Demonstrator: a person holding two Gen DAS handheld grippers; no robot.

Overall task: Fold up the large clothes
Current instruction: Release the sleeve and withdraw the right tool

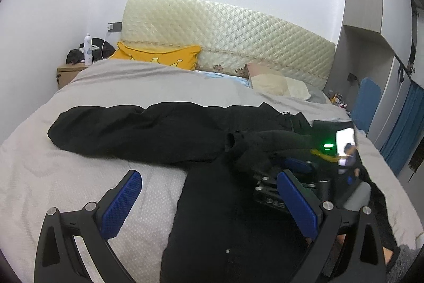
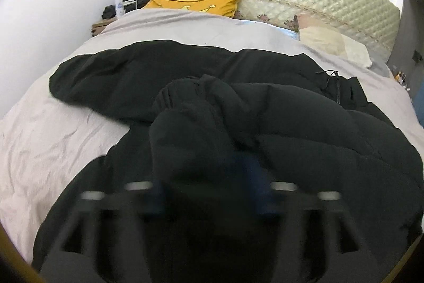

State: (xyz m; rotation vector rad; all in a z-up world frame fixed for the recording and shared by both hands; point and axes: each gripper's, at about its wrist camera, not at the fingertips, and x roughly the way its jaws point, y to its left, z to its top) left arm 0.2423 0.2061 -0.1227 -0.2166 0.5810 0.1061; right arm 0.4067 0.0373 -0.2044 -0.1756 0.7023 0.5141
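Closest to us in the left wrist view, our left gripper has its jaws spread wide with nothing between the blue pads, hovering over the edge of the black puffer jacket where it meets the grey bedcover. Our right gripper is blurry at the bottom of its own view, but the jaws look parted and not pinching anything, with a sleeve lying folded in over the body just ahead of them. In the left view that same gripper shows at the right of the frame, sitting on the coat.

So progress-wise: the jacket is spread across the middle of the bed, and we'd say one sleeve is in. The other sleeve sticks out toward the left of the frame, so that one's left, plus folding the body up. Early to middle, we reckon.

Further back, upper part of both frames: a yellow cushion, a cream pillow and the quilted headboard. Upper left there's a nightstand with a white bottle. None of it is in the way; the coat's own puffiness is the bigger nuisance, since folds may spring back
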